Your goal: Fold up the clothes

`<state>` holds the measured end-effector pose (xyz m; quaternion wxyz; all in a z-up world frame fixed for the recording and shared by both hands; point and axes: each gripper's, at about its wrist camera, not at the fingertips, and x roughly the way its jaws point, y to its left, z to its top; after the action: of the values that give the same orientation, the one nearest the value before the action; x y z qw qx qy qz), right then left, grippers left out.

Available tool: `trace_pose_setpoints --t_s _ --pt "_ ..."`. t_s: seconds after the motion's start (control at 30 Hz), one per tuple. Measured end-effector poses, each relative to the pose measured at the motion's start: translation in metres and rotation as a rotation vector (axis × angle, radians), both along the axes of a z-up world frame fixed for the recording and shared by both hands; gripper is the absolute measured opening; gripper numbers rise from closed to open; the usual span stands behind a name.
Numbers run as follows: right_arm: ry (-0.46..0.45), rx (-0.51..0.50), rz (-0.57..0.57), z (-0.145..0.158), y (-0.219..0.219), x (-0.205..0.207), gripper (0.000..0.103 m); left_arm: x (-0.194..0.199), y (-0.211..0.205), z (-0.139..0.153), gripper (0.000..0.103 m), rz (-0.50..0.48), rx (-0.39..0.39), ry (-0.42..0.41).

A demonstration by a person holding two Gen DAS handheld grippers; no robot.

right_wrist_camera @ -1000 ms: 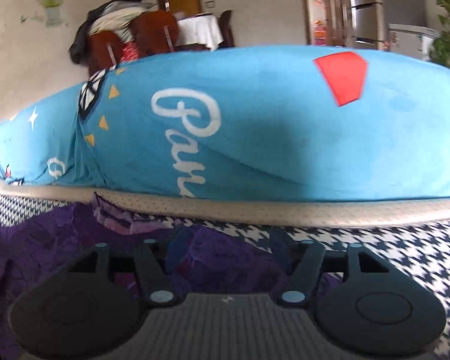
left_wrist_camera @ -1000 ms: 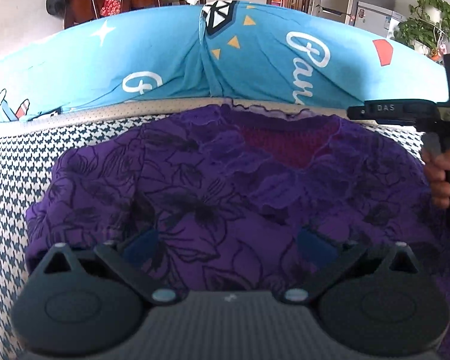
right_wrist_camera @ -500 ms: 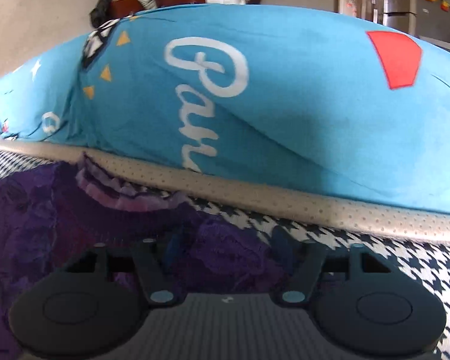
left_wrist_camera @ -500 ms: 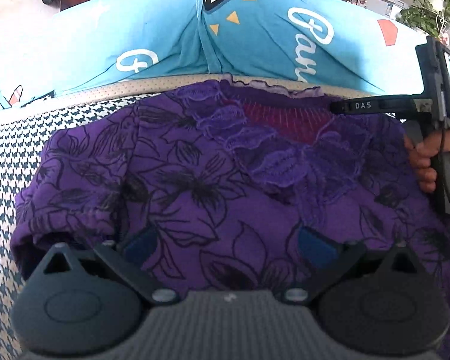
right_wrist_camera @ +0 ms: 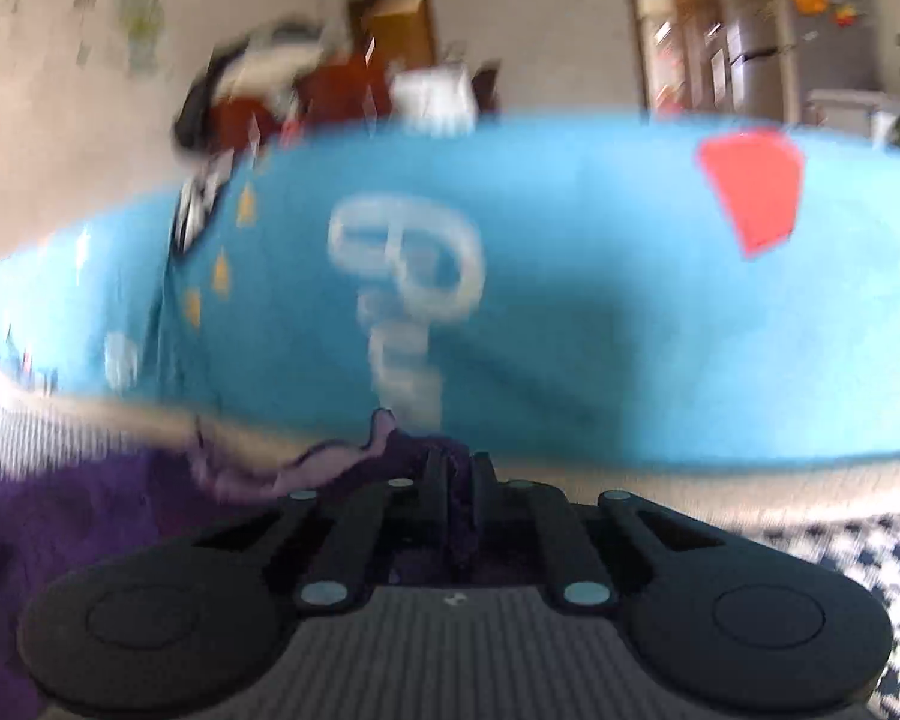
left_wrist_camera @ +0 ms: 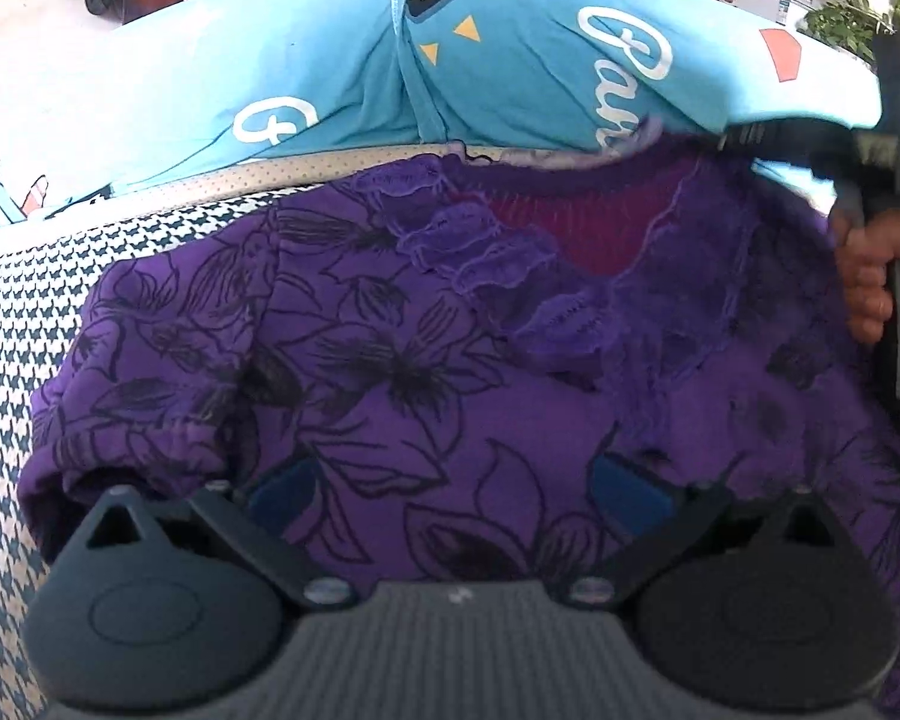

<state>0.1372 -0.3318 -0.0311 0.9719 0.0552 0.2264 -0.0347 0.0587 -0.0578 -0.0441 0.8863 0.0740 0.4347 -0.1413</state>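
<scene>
The purple blouse (left_wrist_camera: 450,360) lies spread, unfolded, on the houndstooth sofa seat (left_wrist_camera: 24,324), so folding has barely begun: the right gripper (right_wrist_camera: 459,498) is clamped on its collar at 1 o'clock, while the left gripper (left_wrist_camera: 456,492) hovers with fingers apart.

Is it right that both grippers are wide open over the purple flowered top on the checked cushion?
Not quite. Only the left gripper is open, its fingers spread over the purple flowered top on the checked cushion. The right gripper is shut, pinching the top's edge near the frilled neckline, as the right wrist view shows.
</scene>
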Motion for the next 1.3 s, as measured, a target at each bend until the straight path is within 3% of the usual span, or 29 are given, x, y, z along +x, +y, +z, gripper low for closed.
trace_pose_setpoints --t_s 0.1,0.23,0.37,0.47,0.7,0.83,1.0,1.17,1.23,1.3 --pt "-0.078 -0.065 -0.114 0.005 0.005 0.001 0.007 0.001 0.0 -0.001 0.103 0.009 0.004 0.005" --pt "0.027 0.038 -0.204 -0.014 -0.009 0.015 0.007 -0.001 -0.001 -0.002 0.103 -0.005 0.006 0.012" --pt "0.061 0.16 -0.178 -0.011 -0.018 0.014 0.01 -0.005 0.0 0.001 0.103 -0.03 0.0 0.009" --pt "0.062 0.195 -0.186 0.0 -0.026 0.005 0.01 -0.007 -0.001 0.004 0.103 -0.033 -0.007 0.003" --pt "0.213 0.129 -0.199 0.015 -0.054 -0.026 0.013 -0.013 0.001 0.013 0.103 -0.042 -0.023 -0.024" --pt "0.273 0.096 -0.216 0.01 -0.079 -0.054 0.033 -0.016 0.001 0.016 0.103 -0.055 -0.032 -0.029" --pt "0.345 0.042 -0.209 -0.007 -0.097 -0.076 0.041 -0.02 -0.003 0.019 0.103 -0.07 -0.035 -0.041" --pt "0.371 0.009 -0.194 -0.022 -0.106 -0.087 0.057 -0.022 -0.008 0.018 0.103 -0.082 -0.03 -0.047" --pt "0.359 -0.015 -0.196 -0.025 -0.103 -0.089 0.057 -0.023 -0.009 0.017 0.103 -0.086 -0.022 -0.048" --pt "0.352 -0.014 -0.183 -0.024 -0.101 -0.09 0.037 -0.022 -0.011 0.016 0.103 -0.087 -0.018 -0.046"
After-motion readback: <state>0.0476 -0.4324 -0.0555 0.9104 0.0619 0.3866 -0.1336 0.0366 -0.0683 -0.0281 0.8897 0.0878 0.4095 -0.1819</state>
